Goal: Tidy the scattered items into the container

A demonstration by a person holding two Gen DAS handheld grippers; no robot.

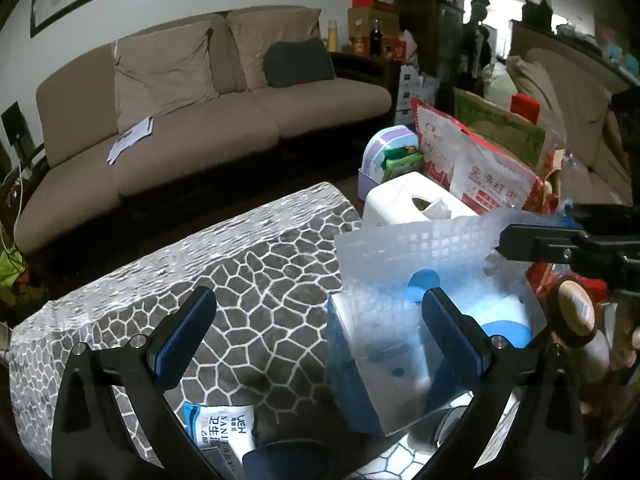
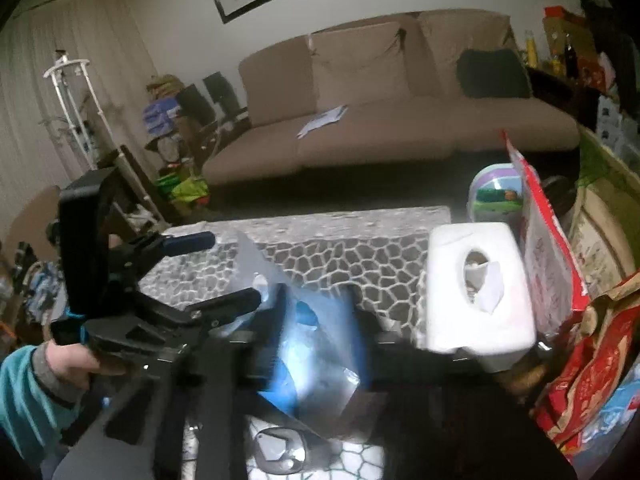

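Nearest the lens of the left wrist view, the left gripper (image 1: 320, 332) is seen with its two black fingers and blue pads (image 1: 182, 336) spread wide apart, nothing pressed between them. At six o'clock, between the finger bases, a white sachet printed in blue and black (image 1: 224, 434) lies on the grey table top patterned with white cobble lines (image 1: 256, 280). The translucent perforated plastic container with blue contents (image 1: 412, 304) stands at about four o'clock, its wall just behind the right-hand pad; whether it is touched cannot be told. A white tissue box (image 1: 412, 200) is placed behind it at two o'clock, with a red and white printed bag (image 1: 476, 164) beyond. At three o'clock the right gripper (image 1: 500, 245) reaches in over the container's rim, its jaws brought together. A beige sofa (image 1: 192, 128) fills the background at twelve o'clock.

In the right wrist view, blurred, the right gripper (image 2: 316, 344) is seen at six o'clock with its dark fingers drawn close around the container (image 2: 320, 360); the jaws are nearly closed, seemingly on the thin plastic wall. At nine o'clock the left gripper (image 2: 232, 270) is held open by a hand in a teal sleeve (image 2: 72, 364). The tissue box (image 2: 476, 284) sits at three o'clock, the bag (image 2: 548, 248) just beside it.
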